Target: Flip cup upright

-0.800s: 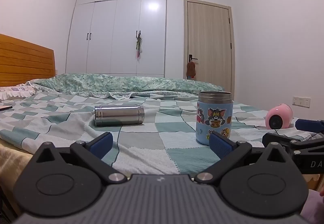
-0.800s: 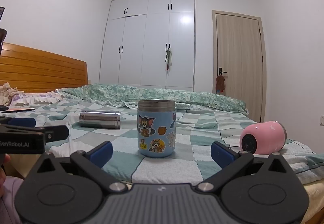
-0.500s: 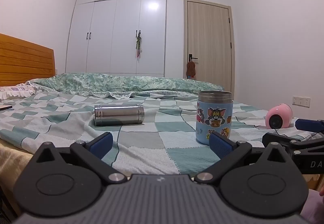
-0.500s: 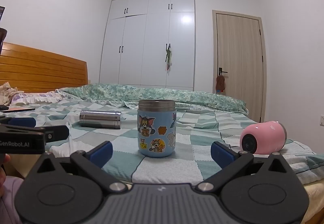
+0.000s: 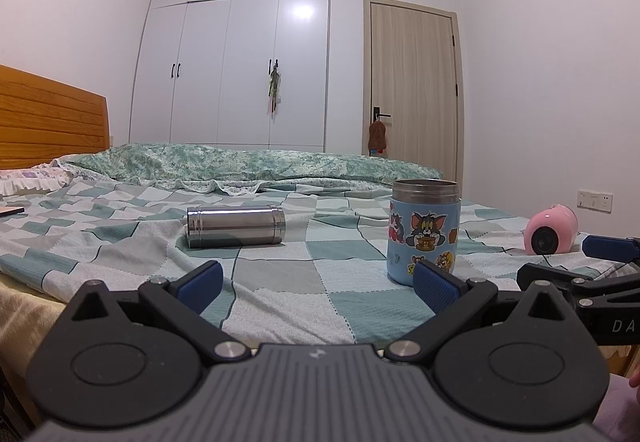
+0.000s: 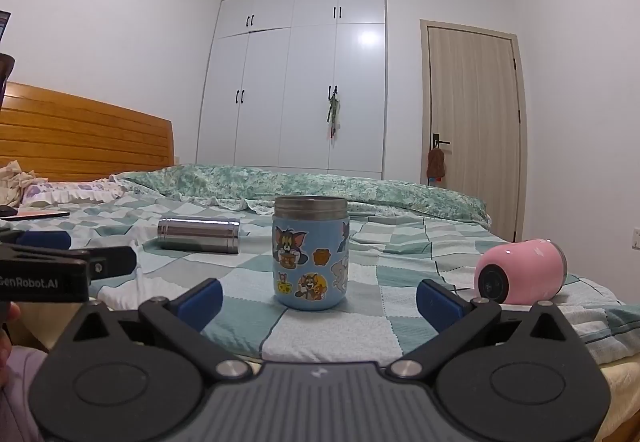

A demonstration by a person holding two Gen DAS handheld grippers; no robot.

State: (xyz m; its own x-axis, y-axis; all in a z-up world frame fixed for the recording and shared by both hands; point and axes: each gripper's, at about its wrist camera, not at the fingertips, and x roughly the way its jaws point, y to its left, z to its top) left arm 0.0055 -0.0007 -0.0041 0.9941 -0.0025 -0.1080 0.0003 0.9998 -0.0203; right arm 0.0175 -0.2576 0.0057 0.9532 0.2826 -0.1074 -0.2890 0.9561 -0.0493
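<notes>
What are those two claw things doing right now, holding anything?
Left gripper: open, holding nothing.
Right gripper: open, holding nothing.

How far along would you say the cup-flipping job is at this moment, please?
Done: the blue cartoon cup already stands upright on the bed. In hand: nothing; the left gripper and right gripper are both open and short of the cups. Left: the steel cup and the pink cup lie on their sides, so it looks like flipping has barely begun.
</notes>
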